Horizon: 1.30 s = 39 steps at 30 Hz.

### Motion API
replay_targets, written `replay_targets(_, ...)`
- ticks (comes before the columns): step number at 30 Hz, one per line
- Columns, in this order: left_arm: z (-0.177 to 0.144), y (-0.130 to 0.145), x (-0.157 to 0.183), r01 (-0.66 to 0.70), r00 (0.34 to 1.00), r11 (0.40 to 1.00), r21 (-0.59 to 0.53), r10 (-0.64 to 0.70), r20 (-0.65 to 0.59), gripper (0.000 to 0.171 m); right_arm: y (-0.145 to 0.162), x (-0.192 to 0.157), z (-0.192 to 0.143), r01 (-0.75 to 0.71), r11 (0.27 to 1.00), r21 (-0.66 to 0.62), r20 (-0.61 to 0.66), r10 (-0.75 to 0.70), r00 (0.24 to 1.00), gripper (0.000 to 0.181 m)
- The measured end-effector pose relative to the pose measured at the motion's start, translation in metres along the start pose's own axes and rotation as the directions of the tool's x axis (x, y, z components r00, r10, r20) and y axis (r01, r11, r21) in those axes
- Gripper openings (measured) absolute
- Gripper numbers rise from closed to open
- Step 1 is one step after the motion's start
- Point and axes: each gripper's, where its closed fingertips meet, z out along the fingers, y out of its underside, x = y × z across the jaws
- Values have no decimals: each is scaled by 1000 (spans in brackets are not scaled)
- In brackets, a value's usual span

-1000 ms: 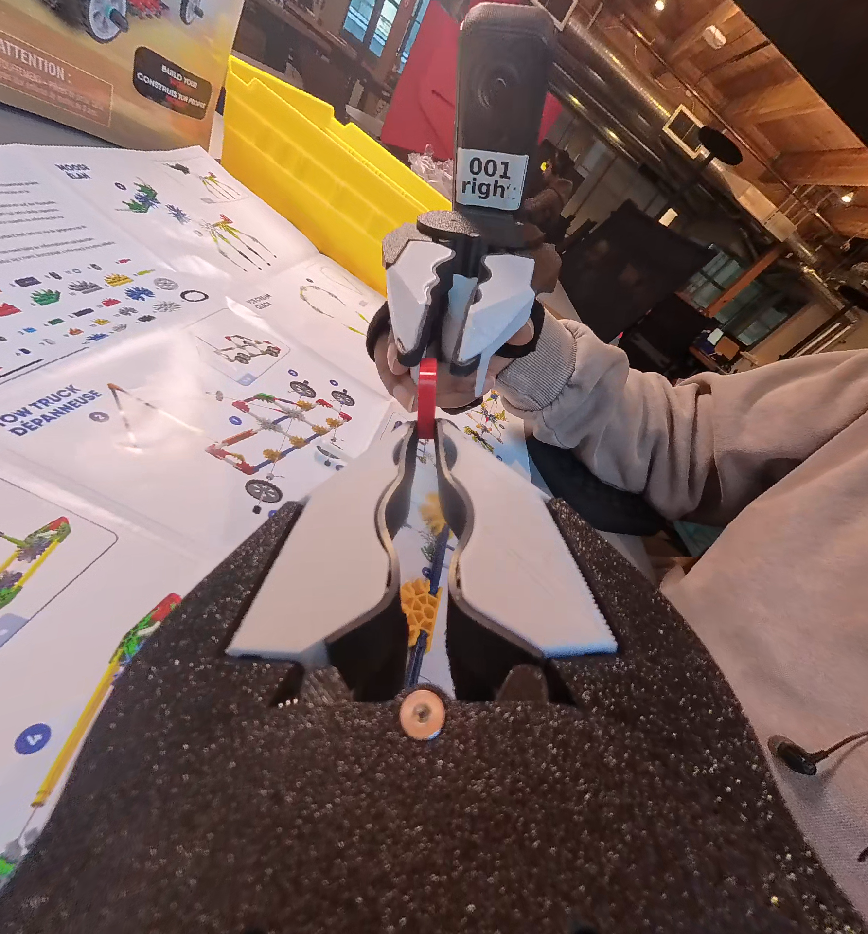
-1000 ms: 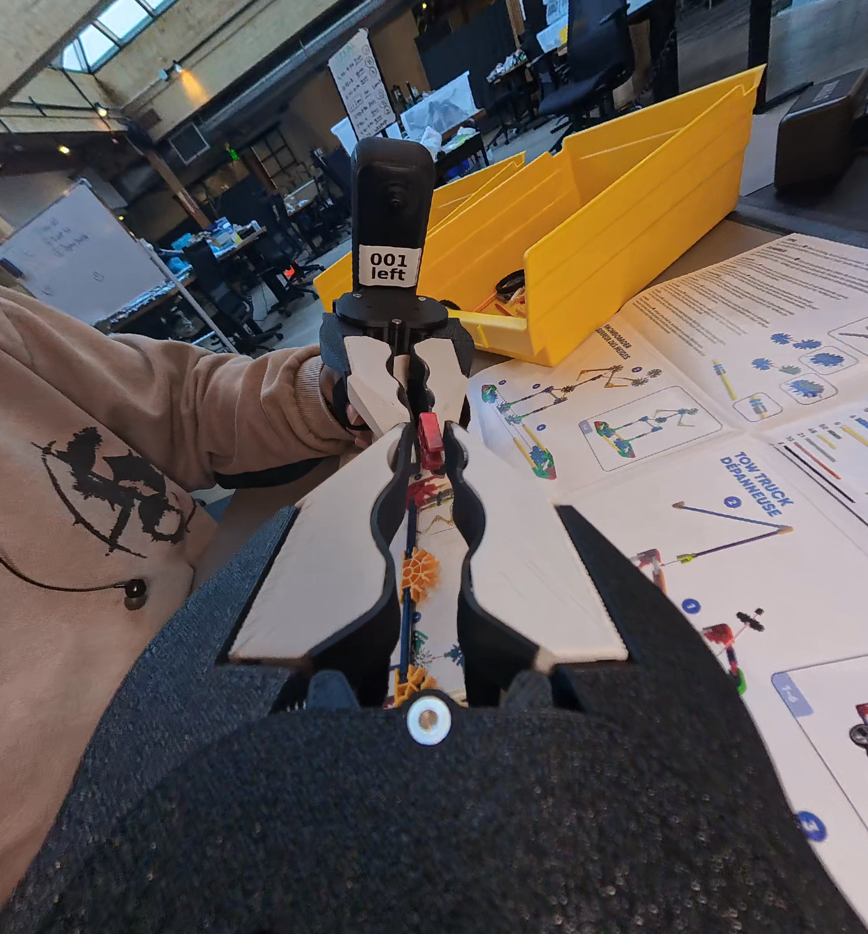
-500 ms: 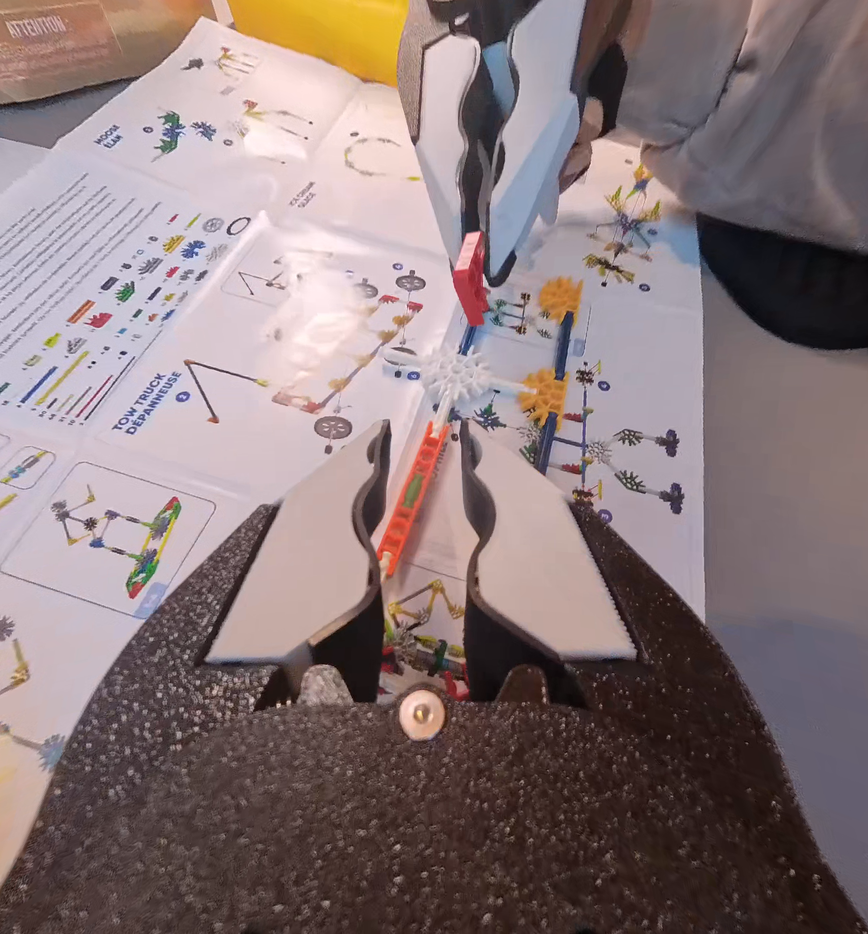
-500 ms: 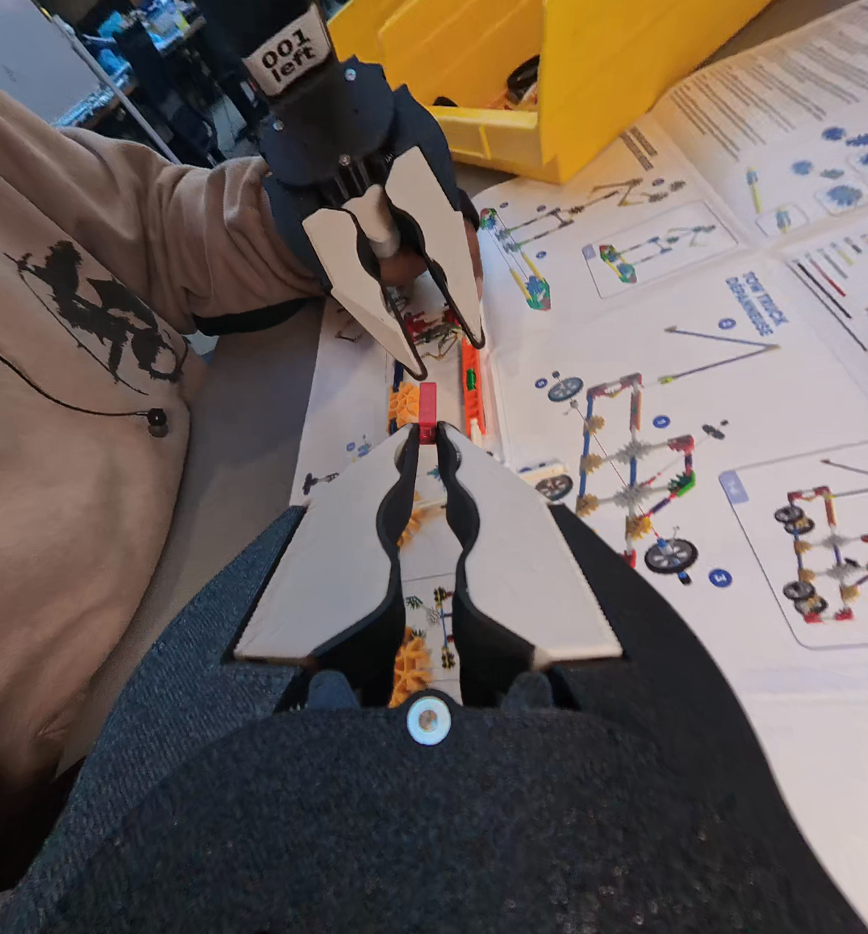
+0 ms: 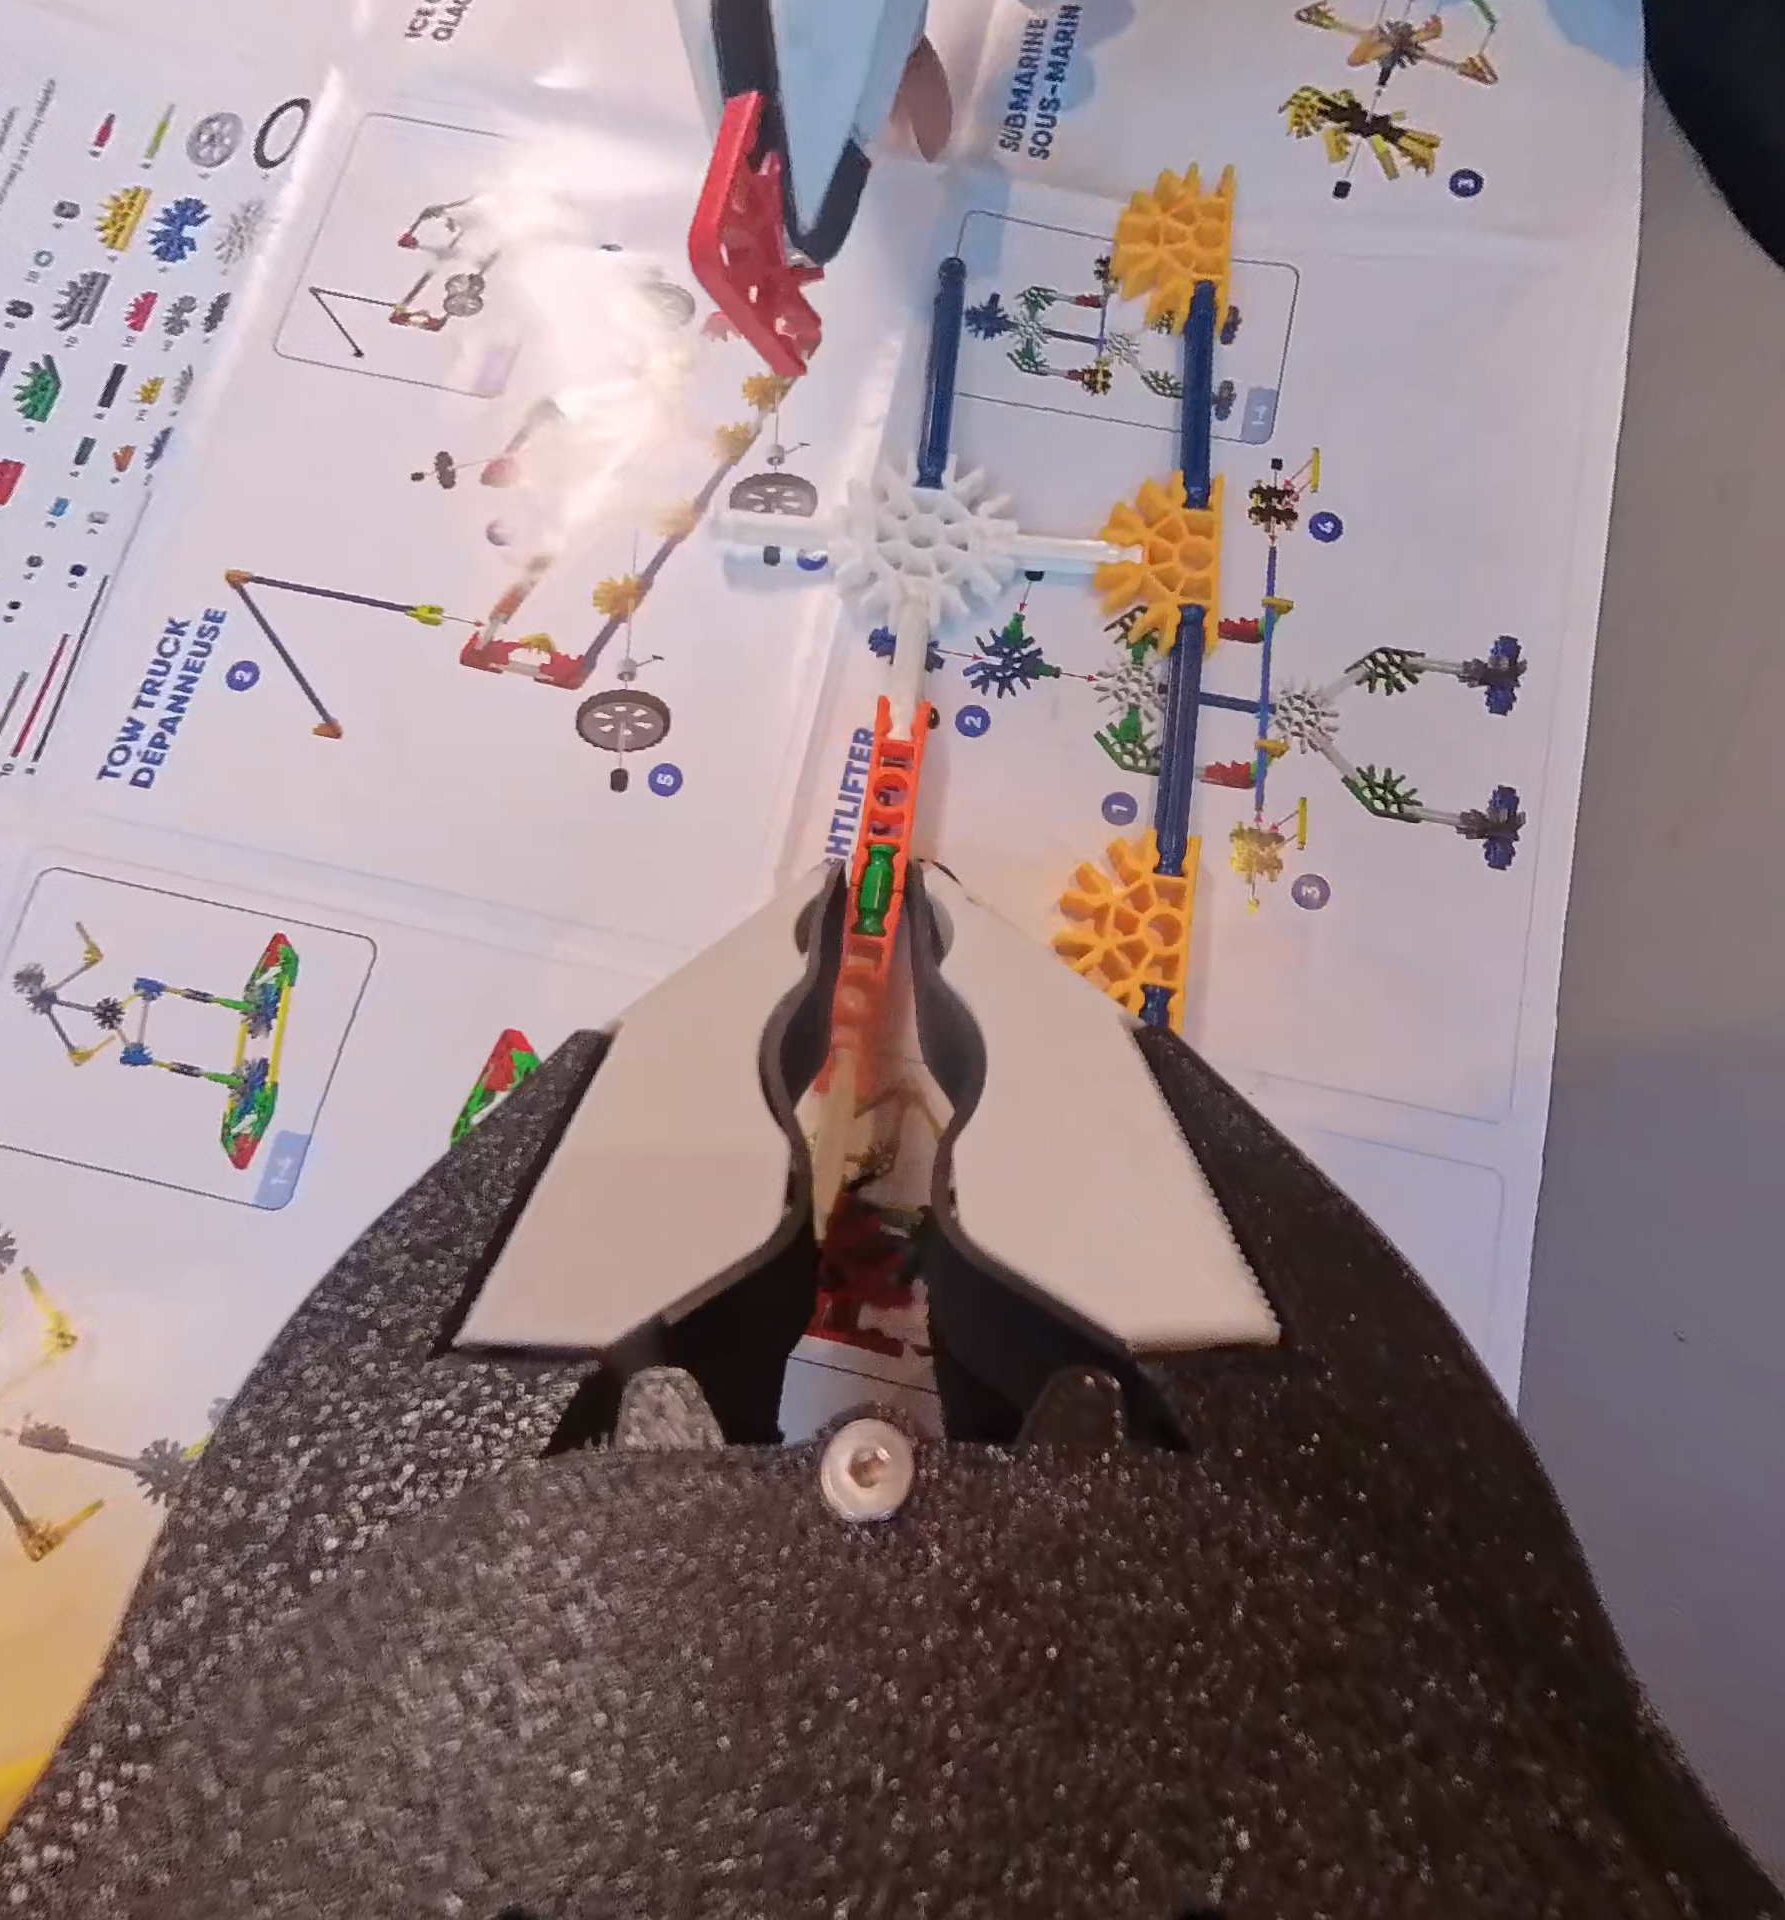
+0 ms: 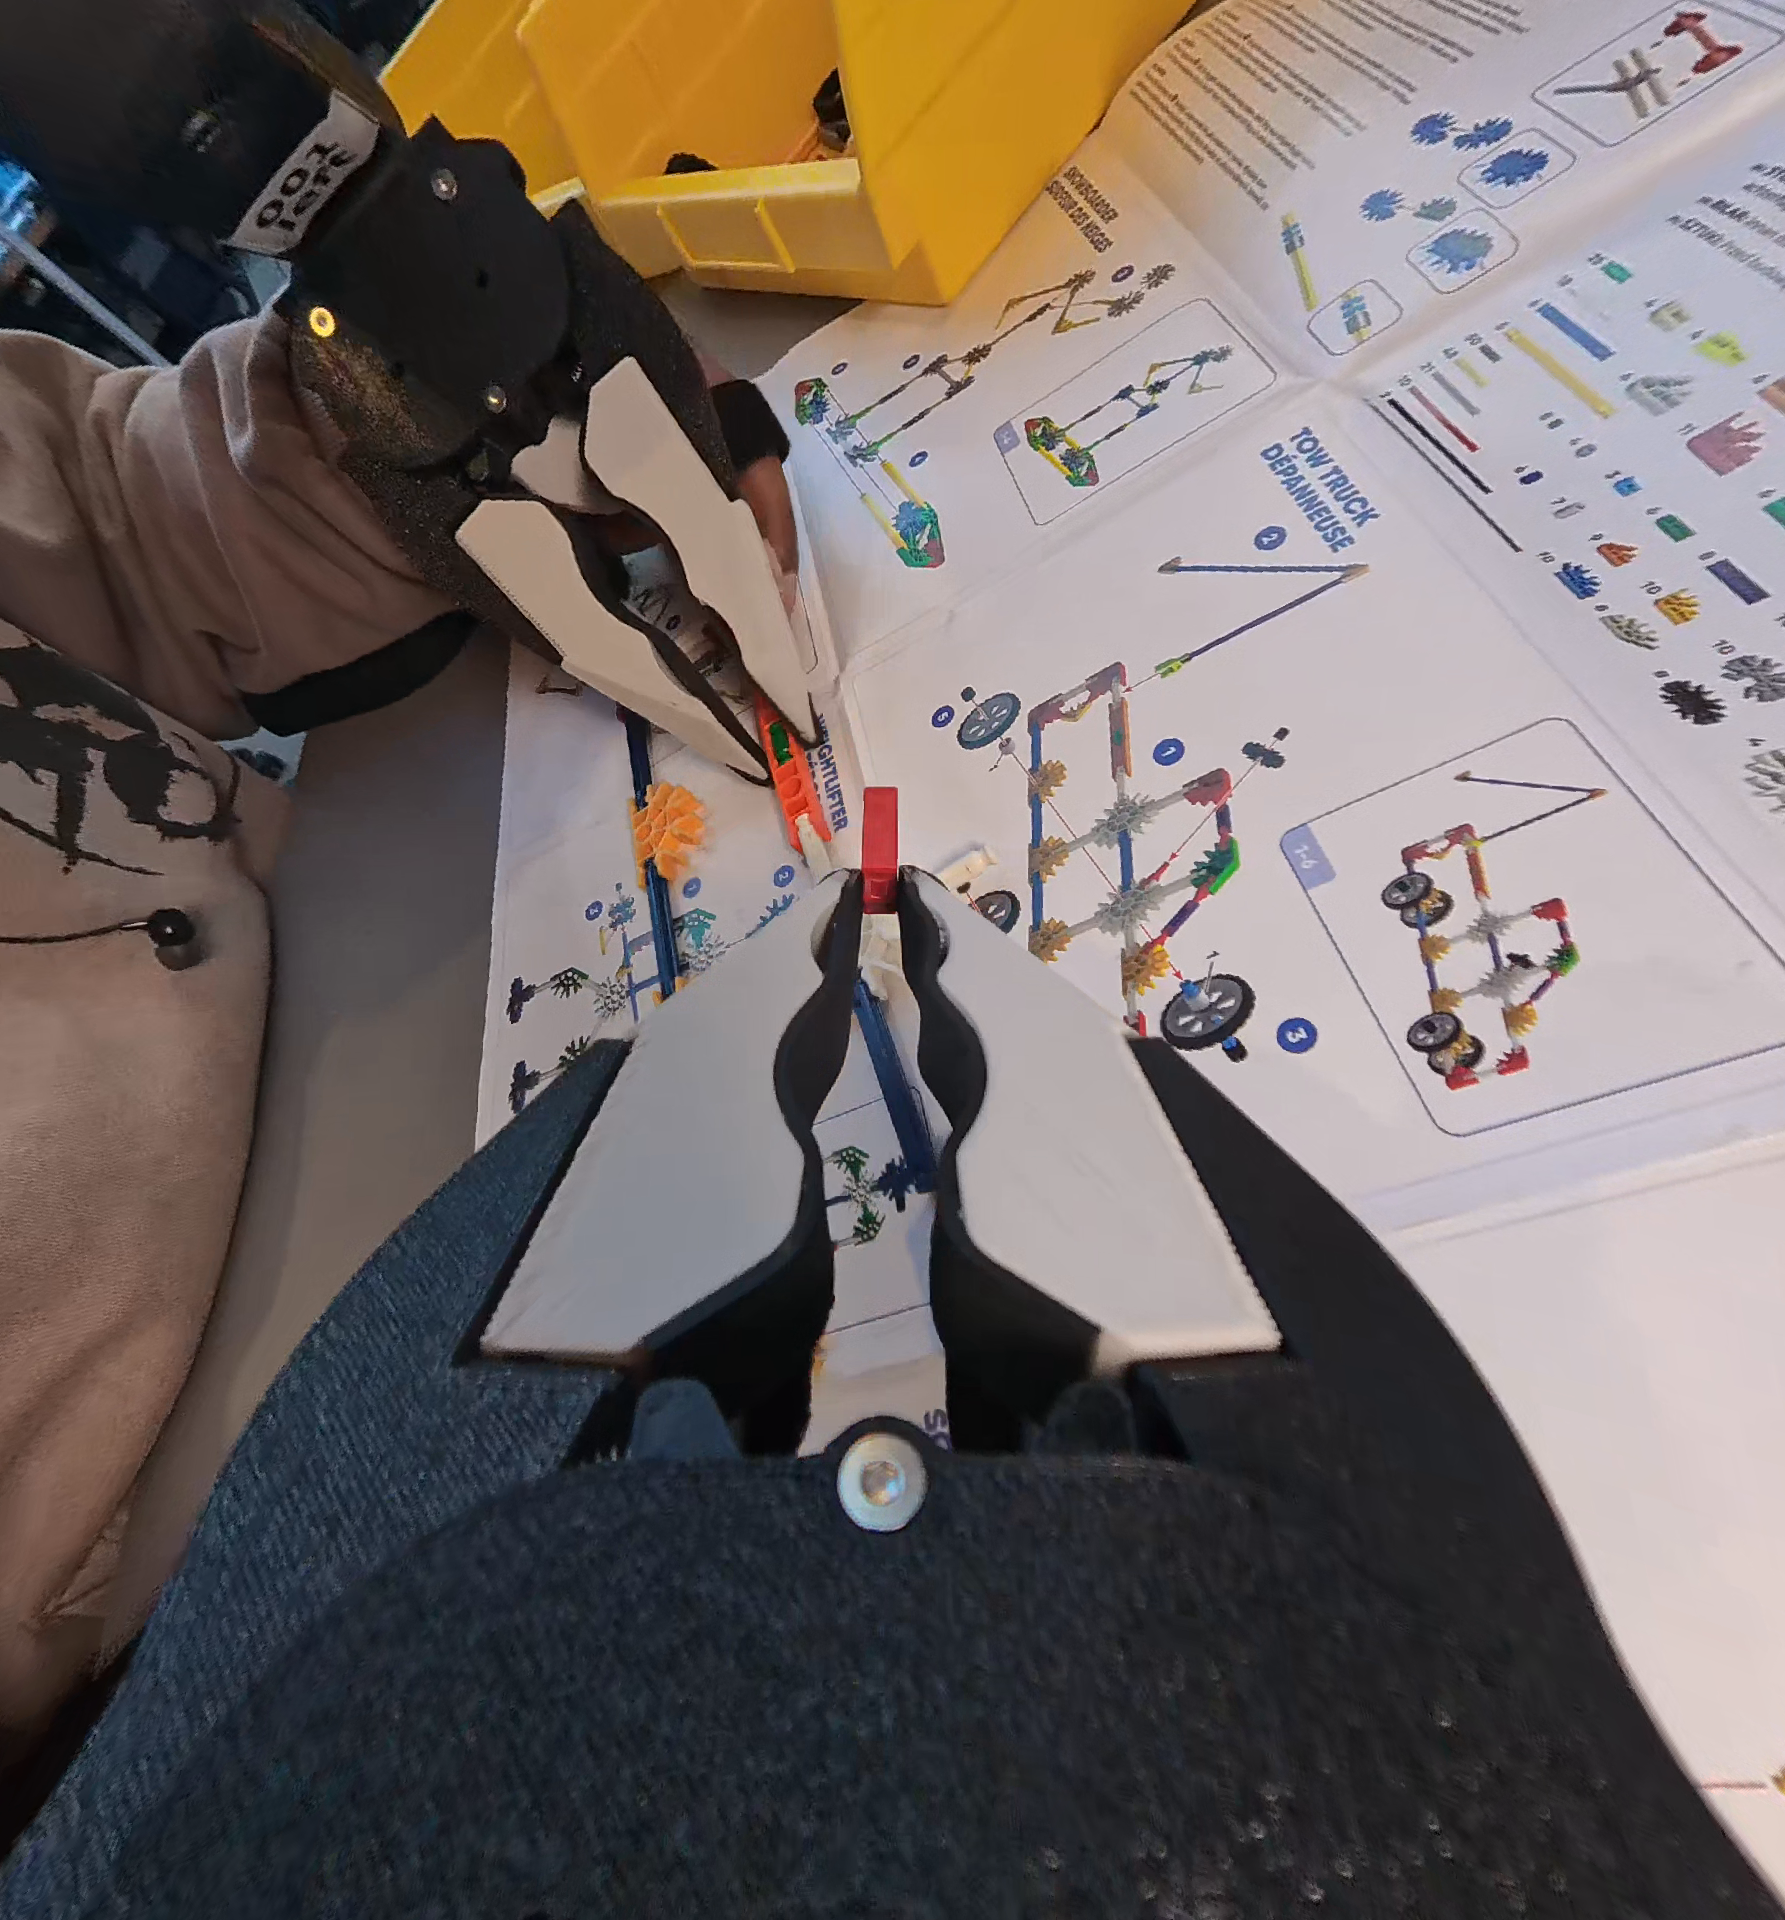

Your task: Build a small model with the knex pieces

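Note:
My left gripper (image 5: pixel 875 881) is low over the instruction sheet (image 5: pixel 348 810), shut on an orange connector (image 5: pixel 890 792) with a green piece in it. That connector joins by a white rod to a white snowflake connector (image 5: pixel 924 545), blue rods (image 5: pixel 1184 727) and yellow connectors (image 5: pixel 1163 551) lying flat on the sheet. My right gripper (image 6: pixel 877 885) is shut on a red connector (image 6: pixel 880 831) and holds it just above the white connector. The red connector (image 5: pixel 753 244) also shows at the top of the left wrist view. The left gripper (image 6: pixel 789 753) shows in the right wrist view, on the orange connector (image 6: pixel 794 795).
Yellow bins (image 6: pixel 867 156) stand beyond the instruction sheet (image 6: pixel 1387 727). A person's beige sleeve (image 6: pixel 140 540) fills the left of the right wrist view. Bare grey table (image 5: pixel 1719 935) lies to the right of the sheet. About 10 cm separates my left fingertips from my right.
Both grippers came down from a raised, facing pose to the sheet. The left gripper opened, then closed on the orange connector. The right gripper kept the red connector.

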Motion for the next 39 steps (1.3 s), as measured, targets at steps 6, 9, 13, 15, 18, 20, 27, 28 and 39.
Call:
replay_targets(6, -5, 4, 17, -114, 992, 993, -17, 112, -60, 8, 1, -1, 7, -25, 1000, -12, -3, 25, 1000, 5)
replay_targets(9, -8, 7, 33, -170, 974, 985, 2, 168, -150, 7, 0, -4, 7, -27, 999, -16, -2, 27, 1000, 6)
replay_targets(13, -14, 12, 47, -177, 956, 984, -5, 171, -239, 8, -3, -14, 5, -67, 998, 12, -21, 67, 998, 6)
replay_targets(15, -18, 14, 48, -167, 954, 986, -11, 159, -254, 8, -3, -23, 6, -103, 994, 42, -32, 105, 994, 6)
replay_targets(18, -26, -9, 44, -86, 961, 991, 98, 108, -253, 17, -1, -36, 7, -156, 981, 116, -43, 162, 986, 5)
replay_targets(20, -28, -35, 34, 2, 972, 980, 199, 45, -230, 16, -1, -42, 7, -205, 962, 180, -19, 212, 977, 6)
replay_targets(27, -7, -81, 21, 128, 979, 943, 309, -71, -190, 13, -4, -54, 7, -287, 930, 228, 92, 273, 958, 6)
replay_targets(28, -5, -81, 22, 139, 976, 943, 304, -79, -202, 12, -4, -54, 7, -294, 928, 227, 102, 278, 955, 6)
replay_targets(39, 5, -74, 30, 489, 811, 860, 148, -385, -441, 4, 0, -38, 1, 59, 982, 177, -155, -32, 987, 17)
